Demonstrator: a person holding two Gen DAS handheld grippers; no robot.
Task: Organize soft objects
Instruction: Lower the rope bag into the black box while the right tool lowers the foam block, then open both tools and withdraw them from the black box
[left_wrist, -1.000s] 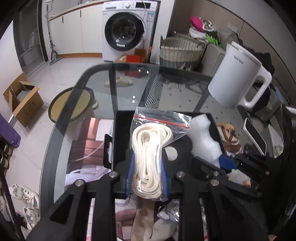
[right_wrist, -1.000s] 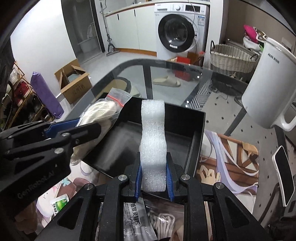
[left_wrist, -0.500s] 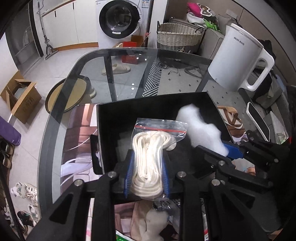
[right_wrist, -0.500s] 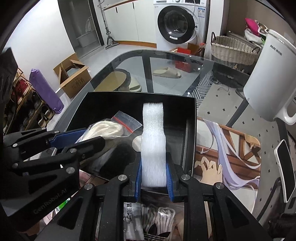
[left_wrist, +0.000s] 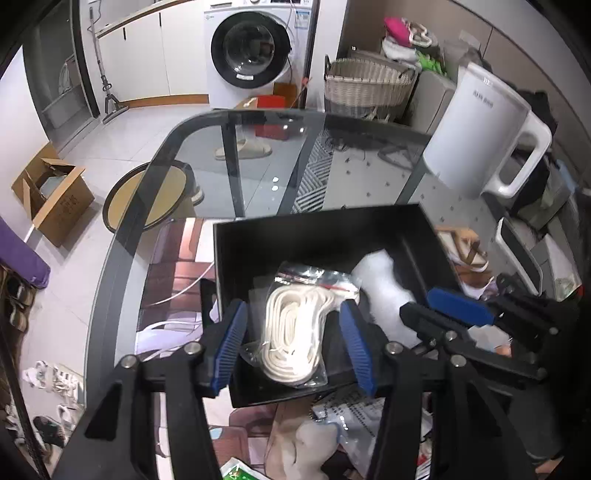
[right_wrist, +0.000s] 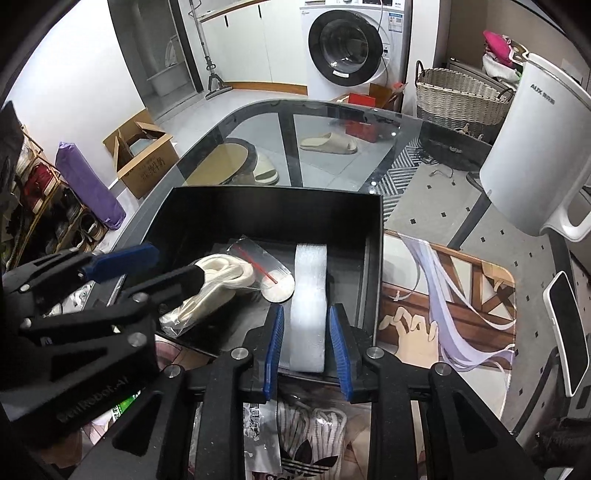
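Note:
A black box (left_wrist: 317, 218) (right_wrist: 277, 190) stands on the glass table. Inside it, towards the left, lies a clear zip bag of white rope (left_wrist: 295, 328) (right_wrist: 221, 273). My left gripper (left_wrist: 293, 332) (right_wrist: 177, 264) straddles the bag with its jaws opening, and the blue pads stand off the bag on both sides. A white foam strip (right_wrist: 308, 314) (left_wrist: 384, 291) rests in the box's right half, its near end over the front wall. My right gripper (right_wrist: 306, 347) (left_wrist: 417, 304) has the strip between its jaws, which are opening, with a thin gap at the pads.
A white electric jug (left_wrist: 476, 136) (right_wrist: 532, 147) stands at the back right. A phone (right_wrist: 565, 328) lies at the right on a printed mat (right_wrist: 443, 314). Packets of laces (right_wrist: 314, 443) lie at the near edge below the grippers. A small white disc (right_wrist: 279, 291) sits in the box.
Both grippers came down into the box with their loads. The left jaws spread apart and let the rope bag go. The right jaws eased off the foam strip.

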